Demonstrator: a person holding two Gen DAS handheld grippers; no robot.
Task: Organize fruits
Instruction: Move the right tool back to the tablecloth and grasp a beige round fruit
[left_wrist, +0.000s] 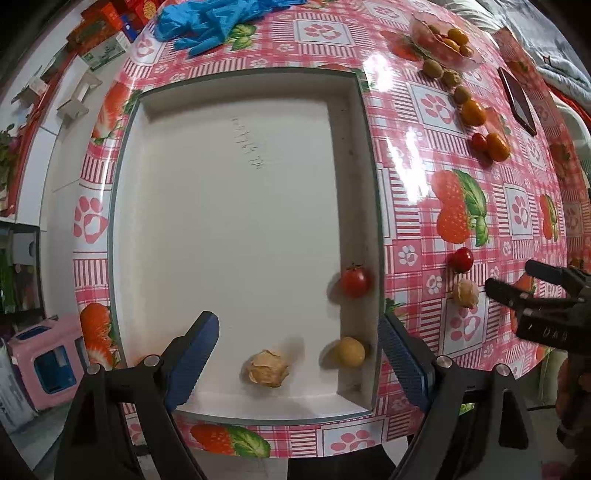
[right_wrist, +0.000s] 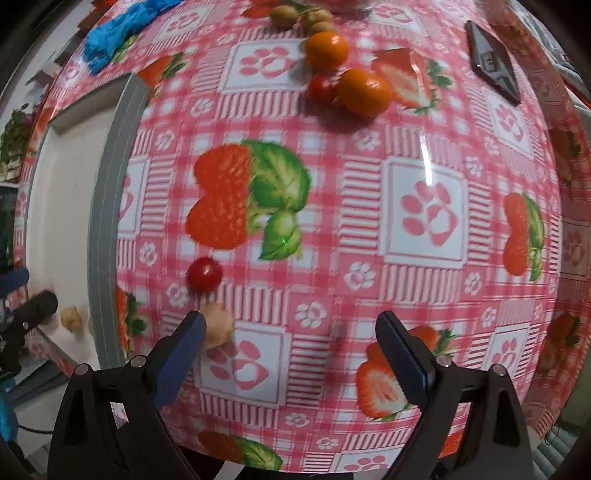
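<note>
A white tray (left_wrist: 229, 221) lies on the pink tablecloth. In its near right corner are a red cherry tomato (left_wrist: 355, 281), a yellow berry (left_wrist: 351, 351) and a husked berry (left_wrist: 267, 368). My left gripper (left_wrist: 297, 354) is open above that corner, empty. Right of the tray lie another red tomato (left_wrist: 461, 259) and a husked berry (left_wrist: 465, 292). My right gripper (right_wrist: 291, 350) is open and empty; its left finger (right_wrist: 184, 343) is right beside that husked berry (right_wrist: 219, 328), with the tomato (right_wrist: 204, 274) just beyond. It also shows in the left wrist view (left_wrist: 517, 284).
Further back lie orange fruits (right_wrist: 364, 92), a small tomato (right_wrist: 321, 88) and green-brown fruits (left_wrist: 432, 68) leading to a clear dish of fruit (left_wrist: 443, 40). Blue gloves (left_wrist: 207, 22) lie at the back. A dark phone (right_wrist: 493, 62) lies at the right. The tray rim (right_wrist: 107, 229) is to my left.
</note>
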